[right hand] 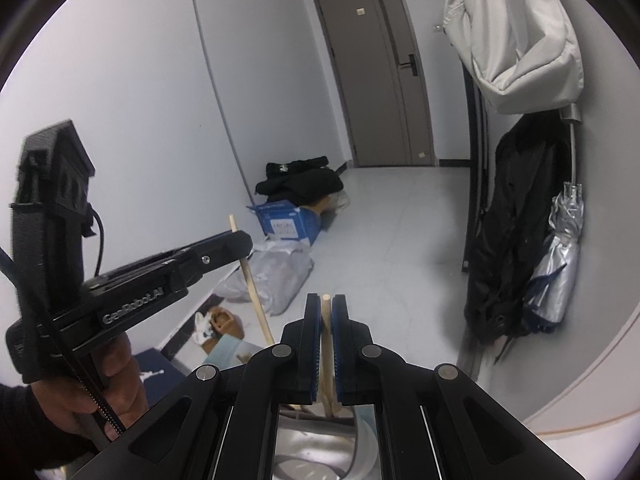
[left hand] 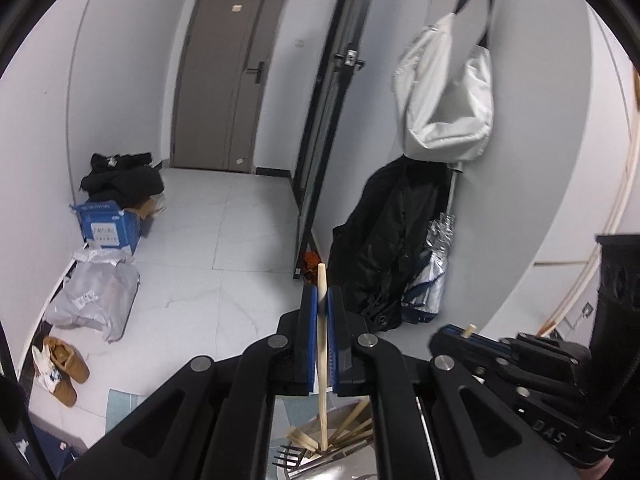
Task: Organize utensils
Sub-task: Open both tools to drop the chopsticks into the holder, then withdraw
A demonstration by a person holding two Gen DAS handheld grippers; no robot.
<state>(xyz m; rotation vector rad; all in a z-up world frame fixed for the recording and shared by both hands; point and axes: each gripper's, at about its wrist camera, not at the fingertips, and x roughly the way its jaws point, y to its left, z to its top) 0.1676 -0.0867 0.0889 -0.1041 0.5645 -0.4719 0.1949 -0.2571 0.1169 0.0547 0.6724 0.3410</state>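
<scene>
**Both hand-held grippers clamped on wooden sticks above the utensil holder**

I take the utensil holder (left hand: 320, 460) at the bottom of my left wrist view as my landmark. I see the left hand-held gripper (left hand: 322, 300) closed on a wooden-handled utensil (left hand: 321, 360), its blue pads pressed on the shaft, which runs down into the holder and stands a little above the pads. To the right of it, the right hand-held gripper (left hand: 460, 332) is shut on a wooden stick (left hand: 469, 330), of which only the tip pokes out in that view. From the right wrist view I see that stick (right hand: 326, 344) upright between the closed pads, its lower end reaching into a pale container (right hand: 360, 452) below.

Inside the holder lie several more wooden sticks (left hand: 352, 424), fanned out, and a dark fork (left hand: 285, 458) with its tines pointing left.

Beyond the holder, on the tiled floor (left hand: 224, 248), sit a blue cardboard box (left hand: 110, 228) with black clothing (left hand: 120, 182) heaped behind it, a grey plastic bag (left hand: 94, 300) and a tan shoe (left hand: 66, 364). Right of the holder, a black coat (left hand: 384, 240), a folded silver umbrella (left hand: 434, 264) and a white bag (left hand: 444, 92) hang along the wall. A grey door (left hand: 228, 92) closes the far end. A person's hand (right hand: 80, 396) holds the left hand-held gripper.
</scene>
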